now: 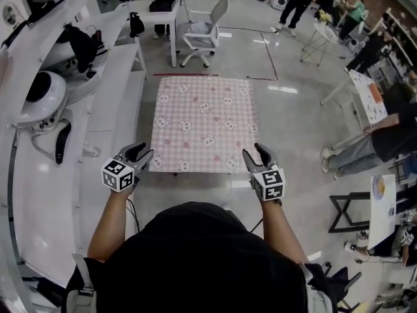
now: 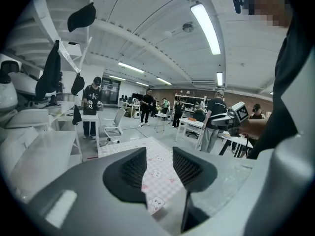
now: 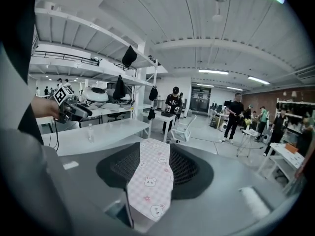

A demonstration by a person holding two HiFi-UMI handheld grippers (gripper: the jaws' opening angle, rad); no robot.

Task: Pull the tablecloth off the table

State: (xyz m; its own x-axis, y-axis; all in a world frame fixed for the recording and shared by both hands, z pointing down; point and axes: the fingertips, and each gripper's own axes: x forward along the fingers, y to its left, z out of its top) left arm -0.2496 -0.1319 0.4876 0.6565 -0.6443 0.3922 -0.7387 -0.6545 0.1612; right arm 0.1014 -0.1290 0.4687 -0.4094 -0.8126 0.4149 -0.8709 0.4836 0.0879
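The pink checked tablecloth [image 1: 203,119] with small animal prints lies flat and covers the whole top of the counter [image 1: 202,173], from its far edge to its near edge. The person stands at the near edge, and both bare forearms reach forward and a little outward, the left forearm [image 1: 111,217] towards the near left corner and the right forearm [image 1: 279,230] towards the near right corner.

The left tongs [image 1: 146,150] are at the near left corner of the cloth and point inward across it. They are released: in the left gripper view the jaws stand apart and the cloth shows in the gap between them. The right tongs [image 1: 254,150] are at the near right corner, also released. In the right gripper view the jaws stand apart with a strip of the cloth in the gap.
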